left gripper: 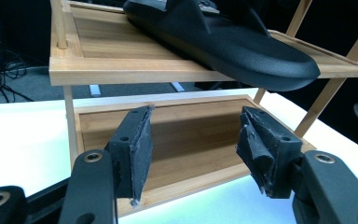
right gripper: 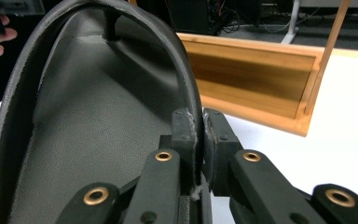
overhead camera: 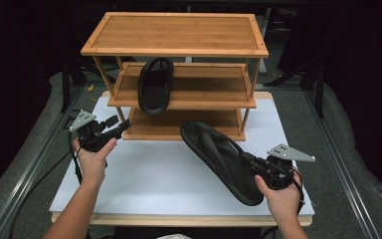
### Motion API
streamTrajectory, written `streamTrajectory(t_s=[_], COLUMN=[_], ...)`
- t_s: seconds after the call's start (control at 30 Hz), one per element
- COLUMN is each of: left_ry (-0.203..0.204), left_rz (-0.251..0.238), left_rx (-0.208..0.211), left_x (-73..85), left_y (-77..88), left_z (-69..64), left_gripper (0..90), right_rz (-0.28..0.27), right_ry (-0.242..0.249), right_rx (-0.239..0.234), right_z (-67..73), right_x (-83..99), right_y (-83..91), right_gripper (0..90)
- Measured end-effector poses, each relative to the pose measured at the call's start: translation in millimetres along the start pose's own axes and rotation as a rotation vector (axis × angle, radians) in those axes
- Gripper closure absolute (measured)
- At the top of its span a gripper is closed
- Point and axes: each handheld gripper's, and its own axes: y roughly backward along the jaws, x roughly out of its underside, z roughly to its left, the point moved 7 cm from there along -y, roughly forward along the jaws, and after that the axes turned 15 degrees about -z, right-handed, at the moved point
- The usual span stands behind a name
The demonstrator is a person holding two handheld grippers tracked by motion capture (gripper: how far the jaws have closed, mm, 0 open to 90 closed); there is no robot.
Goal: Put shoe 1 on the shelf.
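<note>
Right claw (overhead camera: 247, 158): clamped tight on the side rim of the loose black sandal (overhead camera: 219, 157), near its heel end. In the right gripper view the two pads pinch the rim between them (right gripper: 198, 140), footbed curving away to the claw's left. The sandal looks lifted off the white surface (overhead camera: 154, 174), toe pointing ahead of my claw toward the bamboo rack (overhead camera: 179, 74), tilted.

Left claw (overhead camera: 124, 123): jaws wide, nothing between them. It hovers just in front of the rack's left post; in the left gripper view the bottom shelf (left gripper: 191, 135) lies bare straight ahead between the pads, and the middle shelf sits above.

Progress, as I read it: one sandal (overhead camera: 155, 84) is already parked on the middle shelf, toe overhanging the front edge. Its mate is picked up but not yet shelved. Roughly halfway. Left to do: carry the held sandal forward, set it beside its partner on the middle shelf where room remains to the right, then let go. Top shelf is bare.
</note>
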Motion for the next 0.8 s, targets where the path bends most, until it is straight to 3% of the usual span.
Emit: streamTrajectory(t_s=[0.33,0.8], left_ry=[0.003,0.012], left_rz=[-0.006,-0.008], left_rx=[-0.011,-0.018], left_x=[-2.6,-3.5], left_y=[2.6,3.5], left_z=[4.7,8.2], left_gripper=[43.9,43.8], right_rz=[-0.034,-0.071], right_ry=[-0.008,-0.011], right_rx=[-0.022,-0.013], right_z=[3.8,-4.7], right_x=[-24.6,-49.7], right_y=[-4.4,-12.9], right_gripper=[84.2,84.2])
